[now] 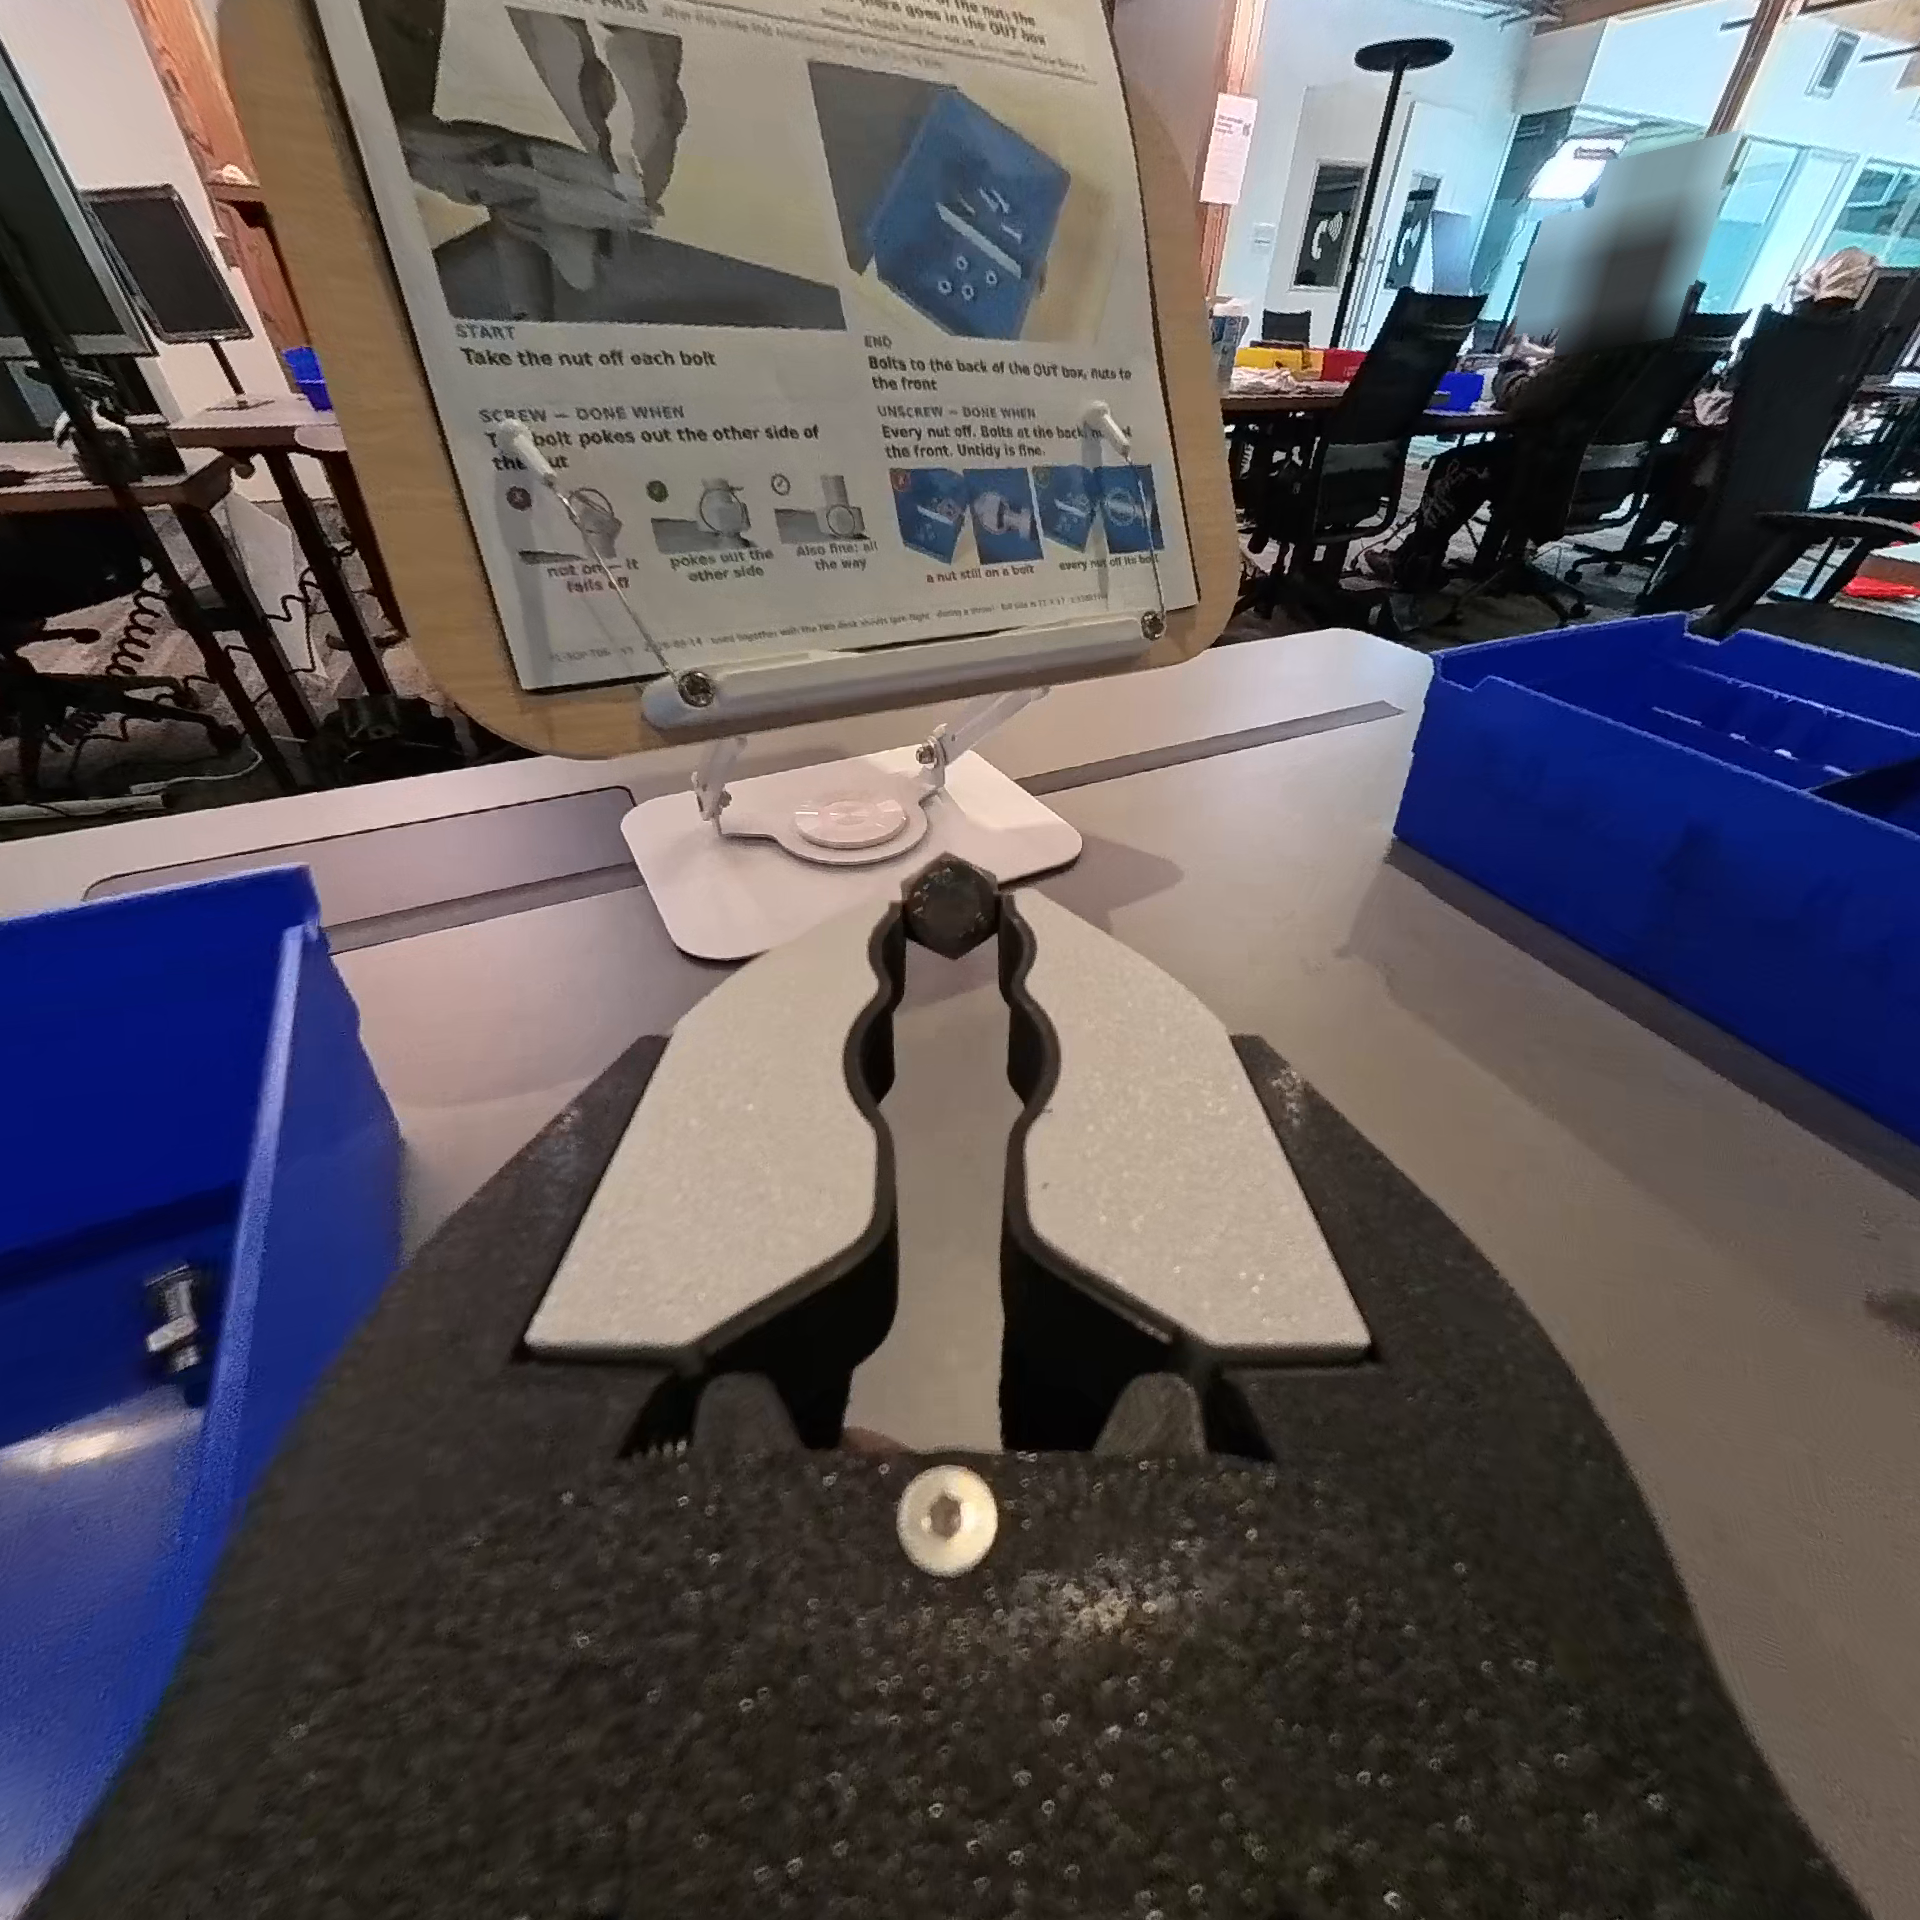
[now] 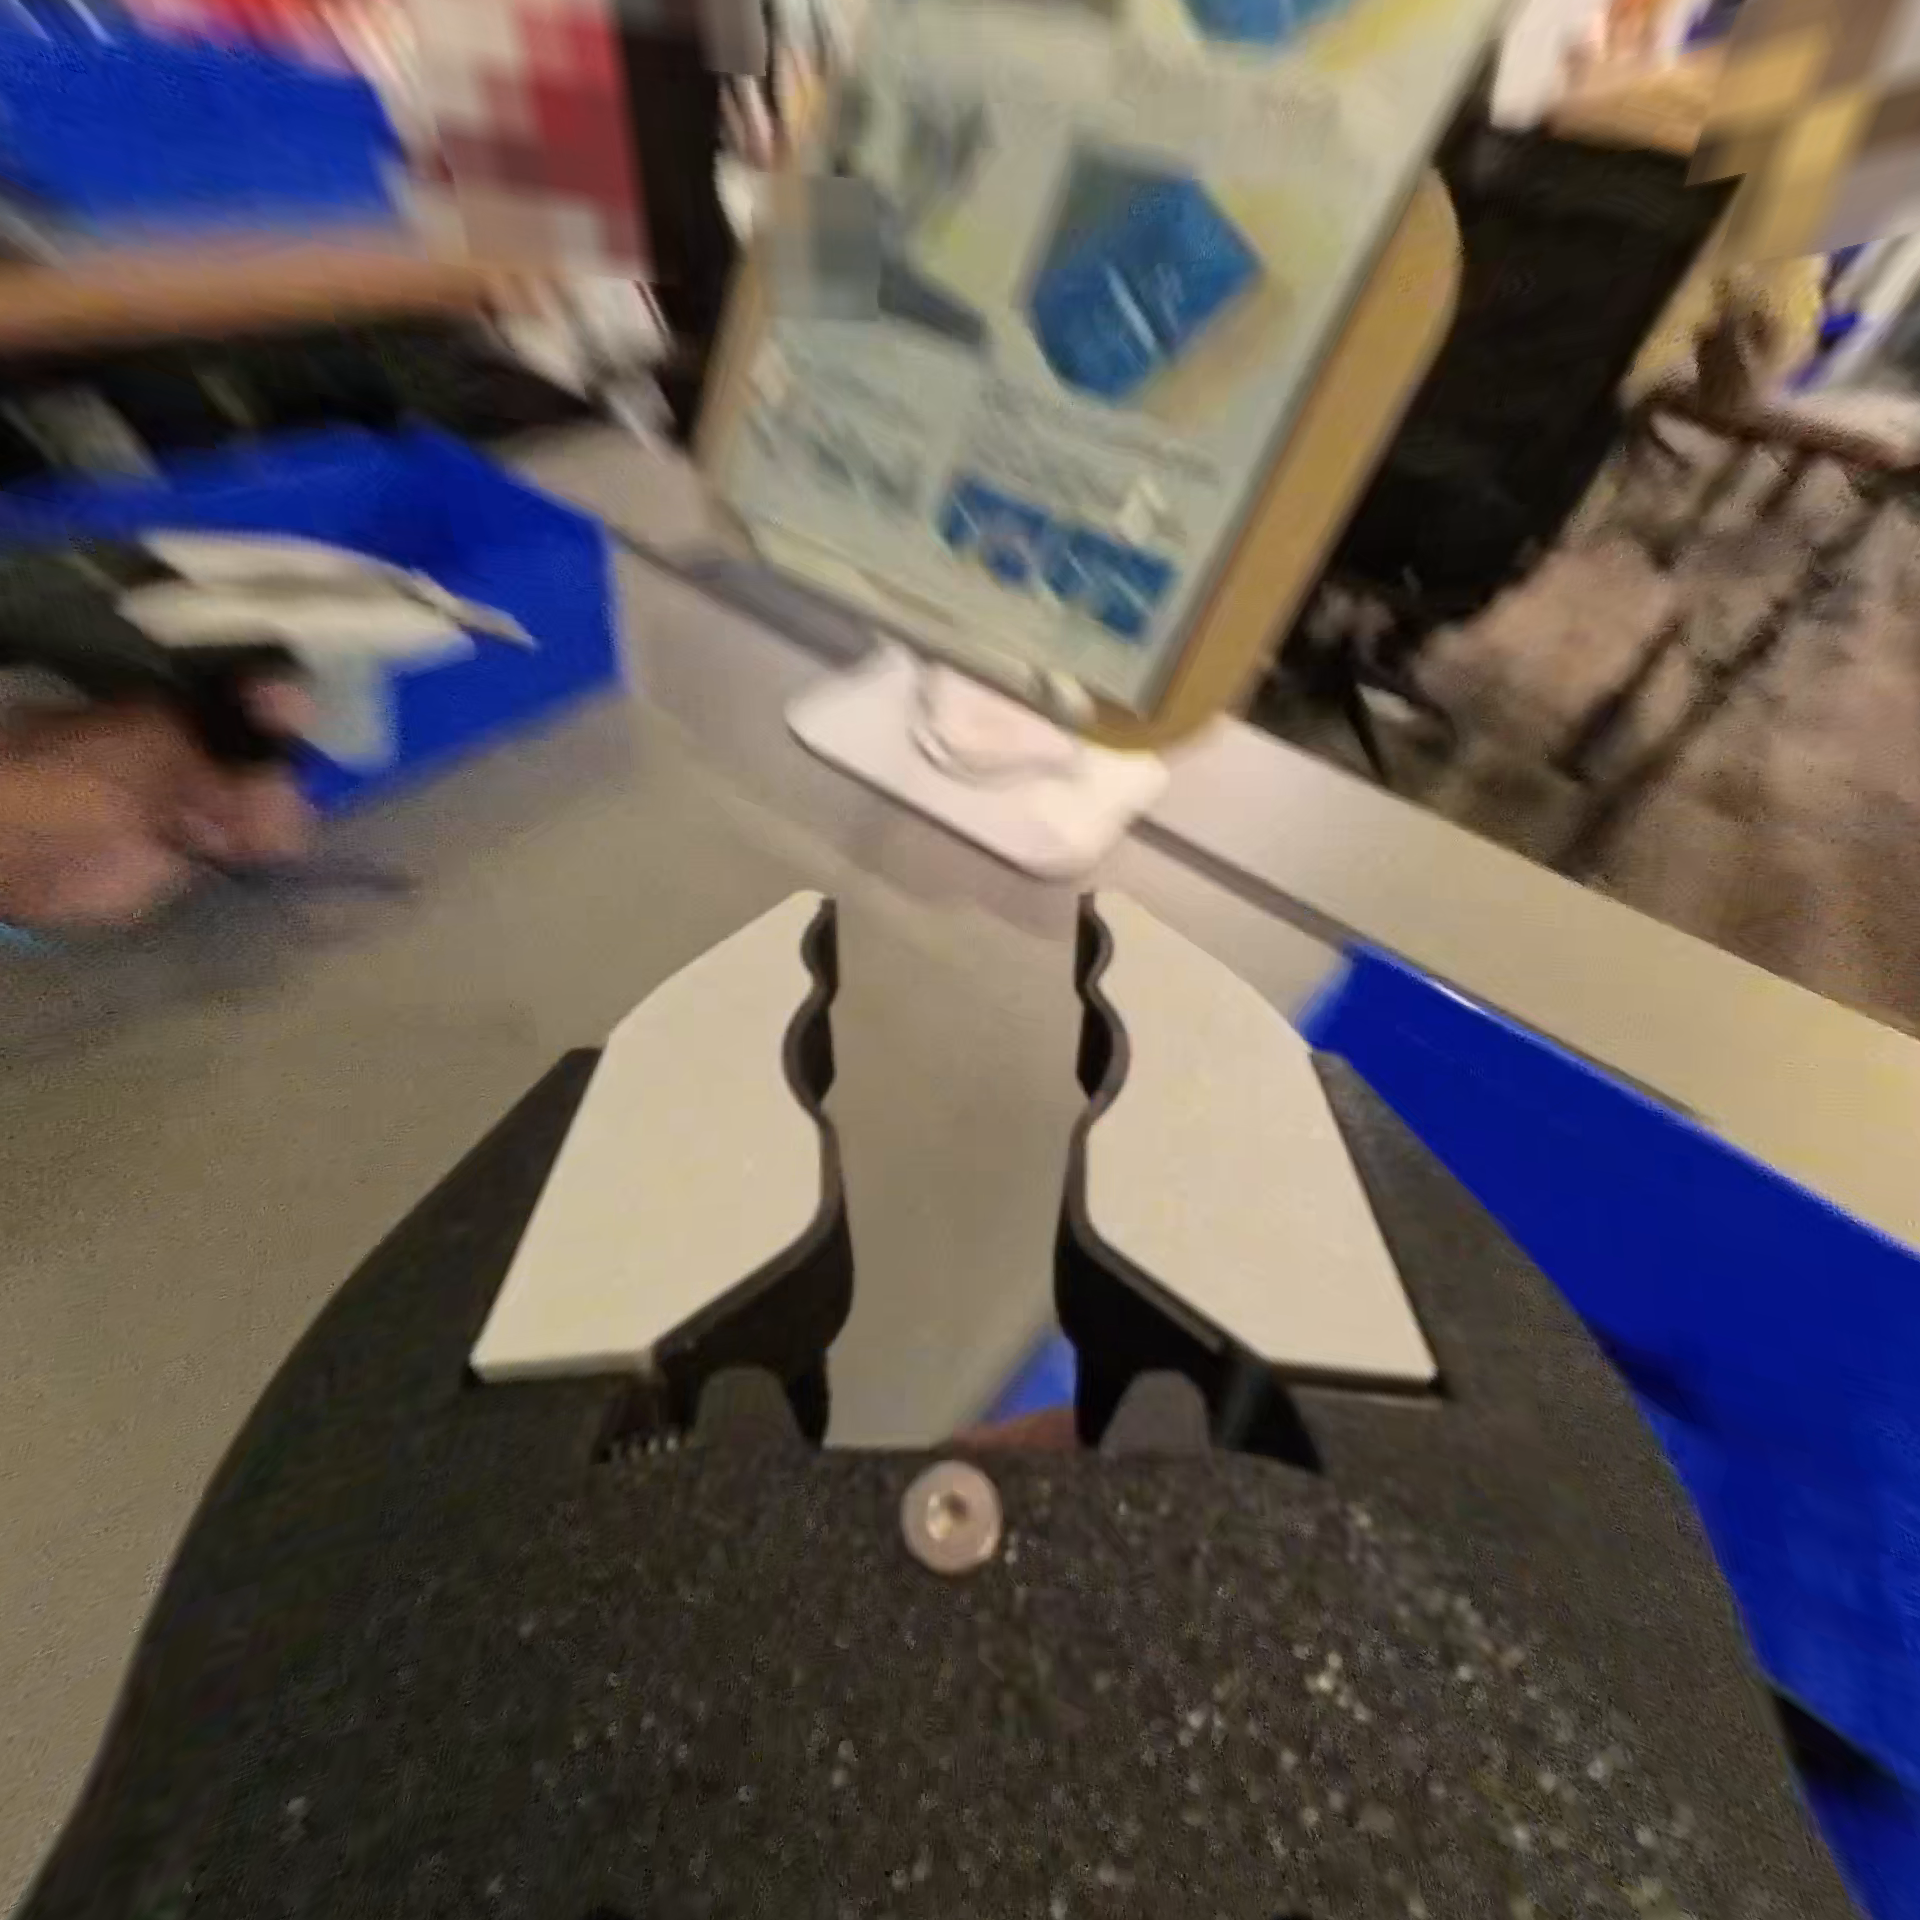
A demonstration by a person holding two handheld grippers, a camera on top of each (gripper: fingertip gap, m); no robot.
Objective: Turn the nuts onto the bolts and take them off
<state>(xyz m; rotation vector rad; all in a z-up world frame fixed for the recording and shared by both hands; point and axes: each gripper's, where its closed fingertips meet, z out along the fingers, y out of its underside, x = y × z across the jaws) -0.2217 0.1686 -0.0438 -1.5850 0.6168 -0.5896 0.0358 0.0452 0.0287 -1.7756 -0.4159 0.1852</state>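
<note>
My left gripper (image 1: 951, 920) is shut on a dark bolt (image 1: 948, 906), whose hex head faces the camera between the fingertips, above the grey table. A silver bolt with a nut on it (image 1: 175, 1317) lies inside the blue bin (image 1: 260, 1091) at the left. My right gripper (image 2: 956, 920) is open and empty above the table; this view is blurred by motion. The left gripper (image 2: 312, 623) and the hand holding it also show at the far left of the right wrist view, in front of a blue bin (image 2: 499, 540).
An instruction sheet on a wooden stand (image 1: 769, 343) with a white base (image 1: 852, 842) stands at the table's middle back. A divided blue bin (image 1: 1662, 790) sits at the right; its wall (image 2: 1610, 1195) runs beside my right gripper. Chairs and desks lie beyond the table. The grippers' ends are close to 30 cm from one another.
</note>
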